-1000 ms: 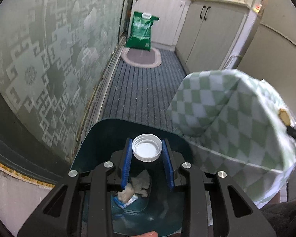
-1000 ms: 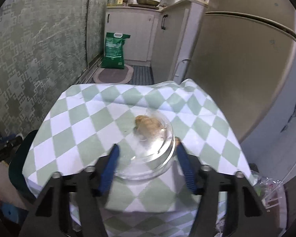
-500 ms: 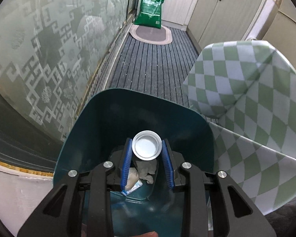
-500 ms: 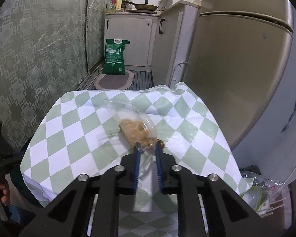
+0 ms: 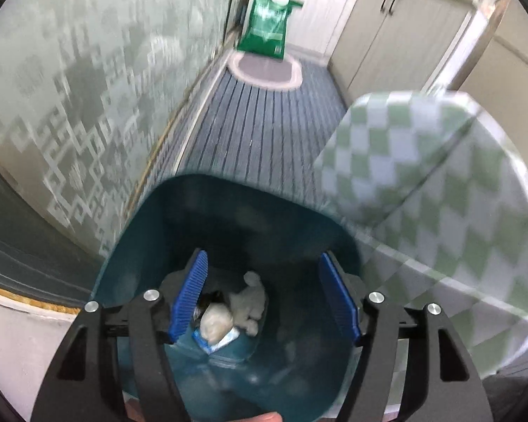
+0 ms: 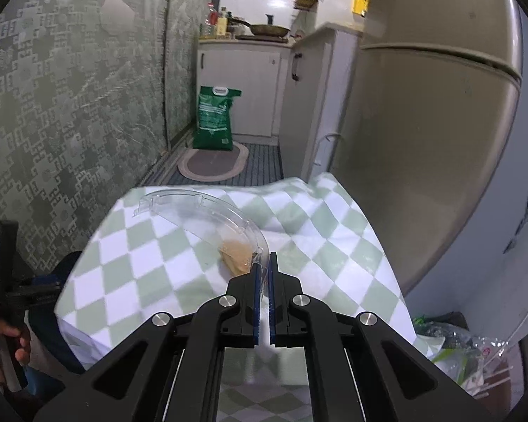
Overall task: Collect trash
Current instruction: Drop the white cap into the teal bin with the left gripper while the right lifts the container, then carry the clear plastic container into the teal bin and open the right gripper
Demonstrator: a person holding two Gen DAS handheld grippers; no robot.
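The right claw (image 6: 263, 267) is clenched on the rim of a clear plastic container (image 6: 207, 218), tilted above the checked counter (image 6: 151, 267), brown food scrap (image 6: 236, 251) inside. It is best kept pinched and level while carried to the teal bin (image 5: 179, 211). The left claw (image 5: 264, 302), jaws opening and empty, hangs over that bin; crumpled tissues (image 5: 246, 302) and a wrapper lie below.
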